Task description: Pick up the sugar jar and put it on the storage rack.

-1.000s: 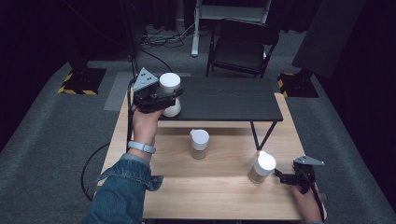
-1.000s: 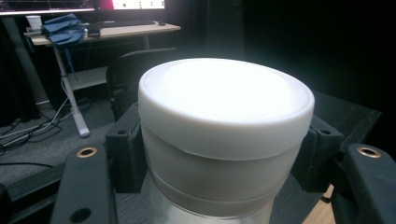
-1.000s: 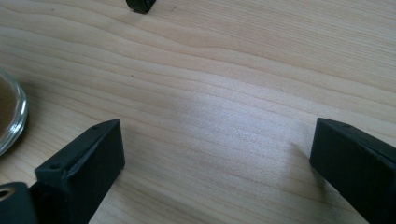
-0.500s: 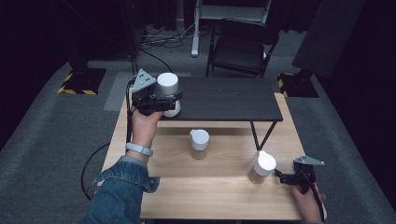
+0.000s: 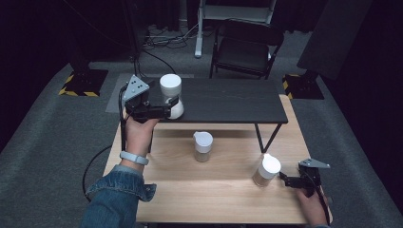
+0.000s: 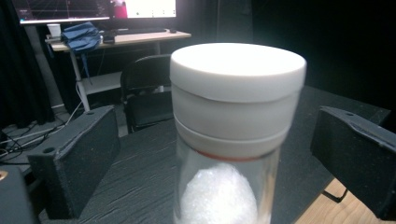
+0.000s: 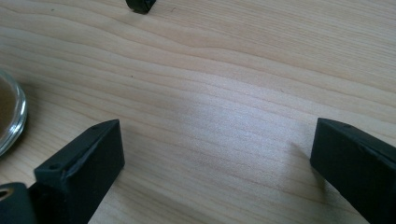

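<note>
Left gripper [image 5: 172,108]: at the near left corner of the low black raised shelf [image 5: 228,99]. Jaws stand wide on either side of the clear glass jar with white screw lid and white powder inside [image 5: 171,95]. In the left gripper view a visible gap shows between each black jaw and the jar [image 6: 233,135], so nothing is clamped. The jar stands upright on the shelf's dark top.

Centre: second glass jar with a white lid and tan contents [image 5: 203,146], upright on the light wooden table [image 5: 223,194], in front of the shelf and apart from both grippers.

Right: third white-lidded glass jar with brownish contents [image 5: 266,170], upright near the table's right front. Right gripper [image 5: 286,180] sits just beside it, low on the table, jaws spread wide and empty; the right gripper view has bare wood between them and the jar's glass base [image 7: 9,116] off to one side.

Judgement: the step in hand is setting the white-powder jar on the shelf. With the jaws parted, the placing looks done or nearly so. The next move calls for drawing the left gripper straight back, clear of the jar, without tipping it.

Versus one second ago: the left gripper and jar have shifted slightly leftward along the shelf edge; the right gripper and the other two jars are unchanged.
</note>
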